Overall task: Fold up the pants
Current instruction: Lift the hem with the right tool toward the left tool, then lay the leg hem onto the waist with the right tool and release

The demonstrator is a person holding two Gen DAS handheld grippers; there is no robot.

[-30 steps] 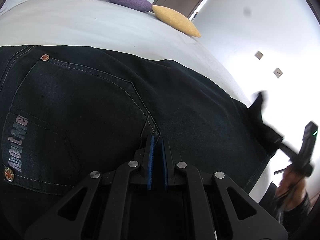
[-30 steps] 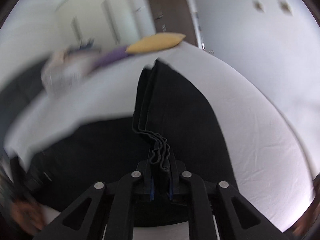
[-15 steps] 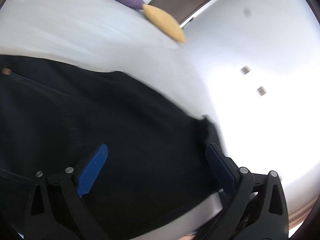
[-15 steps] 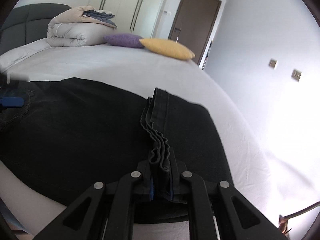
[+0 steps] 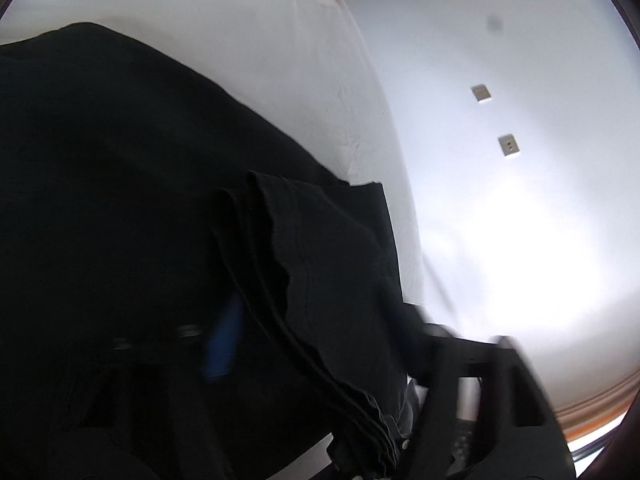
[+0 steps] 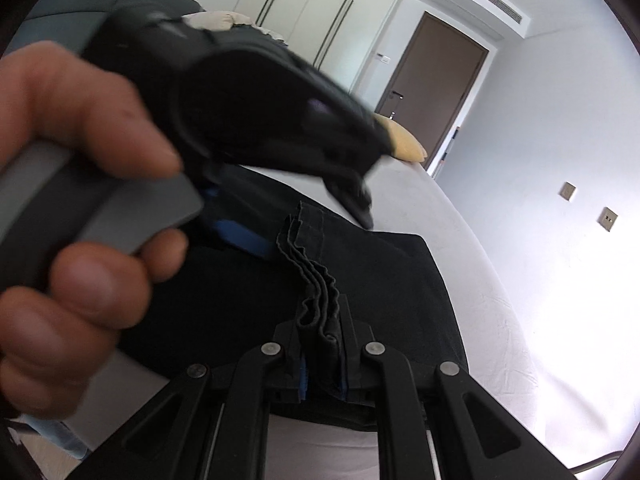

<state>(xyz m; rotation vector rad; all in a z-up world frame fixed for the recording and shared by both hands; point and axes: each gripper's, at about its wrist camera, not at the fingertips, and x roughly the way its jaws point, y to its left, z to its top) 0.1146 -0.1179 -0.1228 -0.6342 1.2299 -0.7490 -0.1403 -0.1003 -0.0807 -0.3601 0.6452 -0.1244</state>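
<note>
Dark pants (image 6: 384,276) lie folded on a white bed (image 6: 472,264). The stacked leg hems (image 6: 316,280) stand up in a ridge. My right gripper (image 6: 322,344) is shut on the near end of that hem stack. A hand (image 6: 80,208) holds my left gripper (image 6: 296,220) just beyond it, blurred by motion. Its jaws are closing, with the far part of the hem stack (image 5: 280,280) between them. In the left wrist view the left gripper (image 5: 320,344) straddles the ridge, its blue pad (image 5: 224,344) on the left, and neither pad visibly presses the cloth.
A yellow cushion (image 6: 404,144) lies at the bed's far edge near a brown door (image 6: 436,88). White wardrobes (image 6: 320,12) and folded bedding (image 6: 224,22) stand behind. The bed's right edge (image 5: 404,168) drops off beside a white wall with two sockets (image 5: 508,146).
My left gripper let go of the pocket area, opened wide, swung right to the hem stack and is narrowing around it. The right gripper rolled and shifted, still gripping the hems.
</note>
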